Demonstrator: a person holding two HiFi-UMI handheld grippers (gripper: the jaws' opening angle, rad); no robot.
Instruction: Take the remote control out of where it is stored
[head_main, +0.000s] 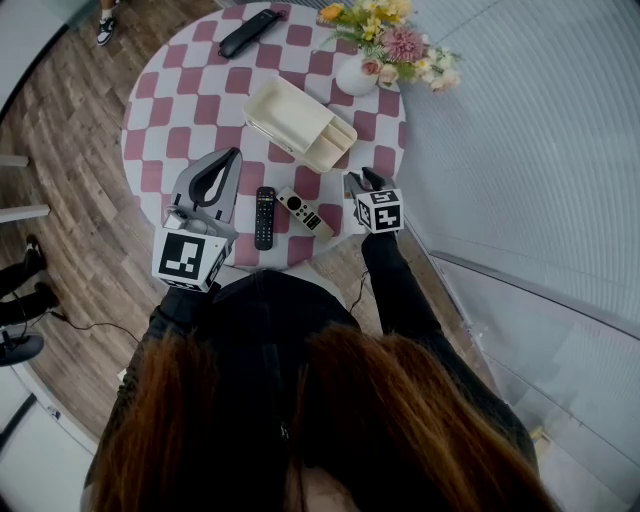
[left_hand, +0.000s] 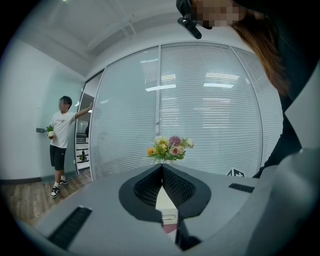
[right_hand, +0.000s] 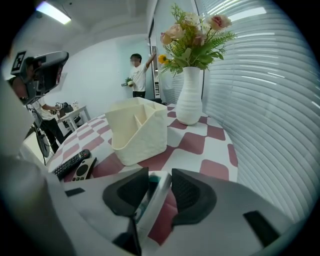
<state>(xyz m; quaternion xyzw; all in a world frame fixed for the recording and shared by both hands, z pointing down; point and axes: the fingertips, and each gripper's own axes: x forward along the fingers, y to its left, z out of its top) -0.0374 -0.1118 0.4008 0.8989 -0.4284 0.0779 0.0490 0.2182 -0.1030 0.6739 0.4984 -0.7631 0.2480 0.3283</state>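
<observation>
My right gripper (head_main: 352, 181) hangs low over the front right of the checkered table (head_main: 180, 100). In the right gripper view its jaws (right_hand: 160, 177) are shut on a slim white remote (right_hand: 155, 196) with a teal button, which stands on edge and tilts down to the left. The cream storage box (head_main: 297, 122) sits mid-table, just beyond the right gripper (right_hand: 137, 131). My left gripper (head_main: 234, 156) hovers level over the front left of the table, its tips (left_hand: 161, 167) shut together on nothing.
A black remote (head_main: 264, 217) and a grey remote (head_main: 305, 212) lie side by side near the front edge. Another black remote (head_main: 250, 32) lies at the far side. A white vase of flowers (head_main: 357, 75) stands at the back right, by the blinds. A person (left_hand: 61, 135) stands far off.
</observation>
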